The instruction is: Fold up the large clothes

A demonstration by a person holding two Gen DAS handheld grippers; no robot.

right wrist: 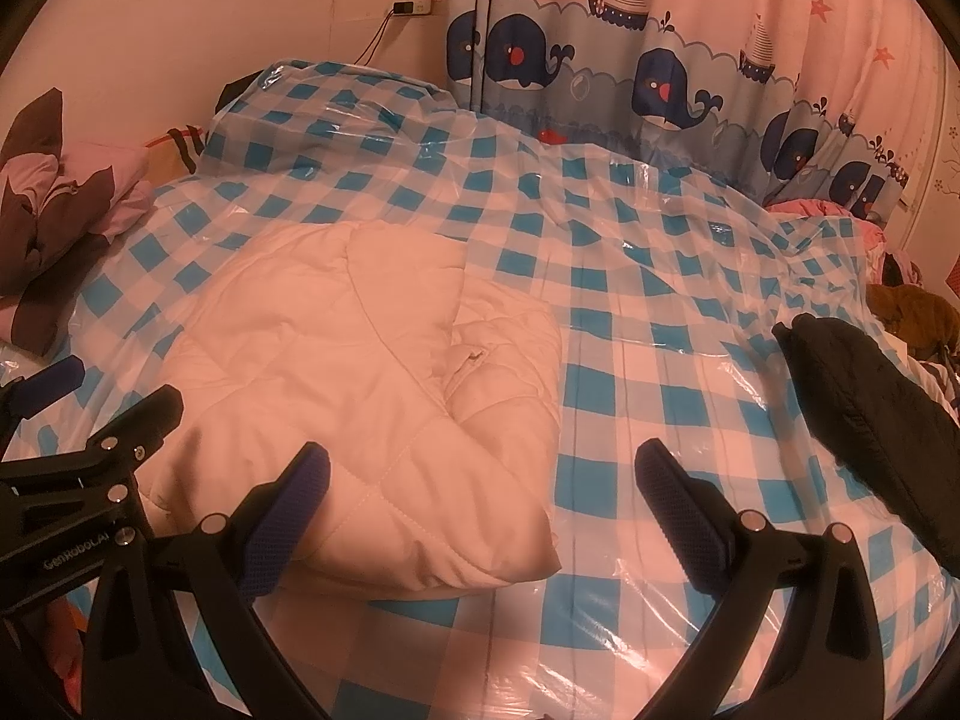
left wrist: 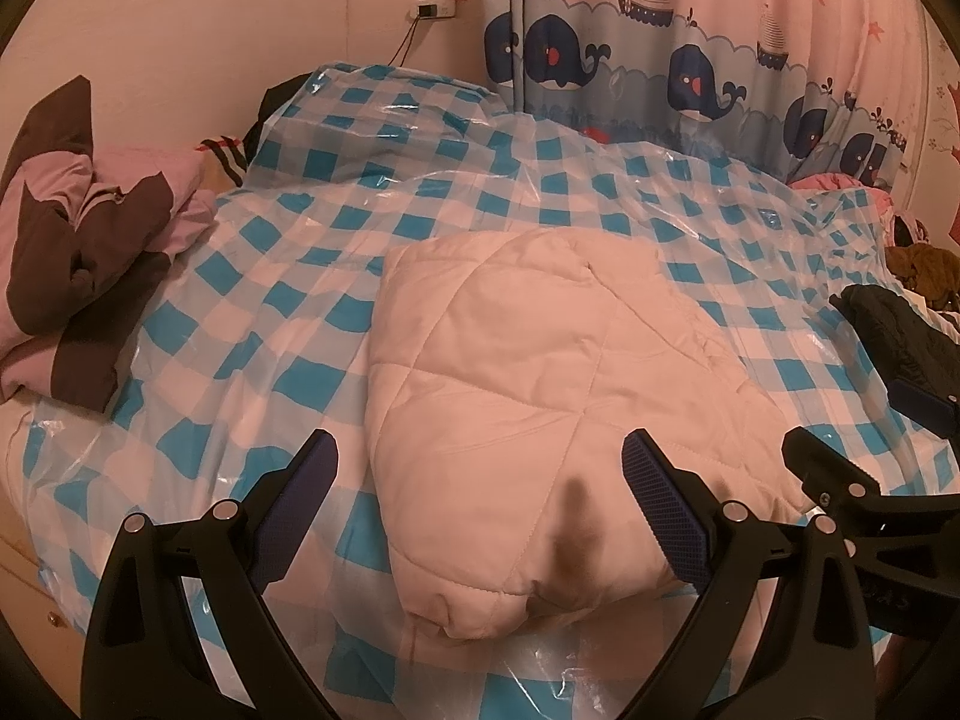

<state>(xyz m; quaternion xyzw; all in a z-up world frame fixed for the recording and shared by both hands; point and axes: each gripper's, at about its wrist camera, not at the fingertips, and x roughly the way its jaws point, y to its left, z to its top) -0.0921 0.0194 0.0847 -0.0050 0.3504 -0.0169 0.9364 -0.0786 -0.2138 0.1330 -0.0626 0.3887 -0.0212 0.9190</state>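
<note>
A white puffy jacket point(left wrist: 528, 396) lies folded into a thick bundle on the bed, on top of a blue and white checked plastic sheet point(left wrist: 252, 312). It sits near the front edge of the bed, about in the middle.

The left gripper point(left wrist: 480, 468) hangs just above the near end of the jacket. Its two fingers are wide apart and hold nothing. The right gripper point(right wrist: 480, 480) is beside it, over the right side of the jacket and the sheet. Its fingers are wide apart too, and nothing is between them.

A pink and brown piece of clothing point(left wrist: 78, 240) lies in a heap at the left edge of the bed. A black piece of clothing point(right wrist: 870, 420) lies at the right edge. Behind the bed hangs a curtain point(right wrist: 660, 60) with whales and boats on it.
</note>
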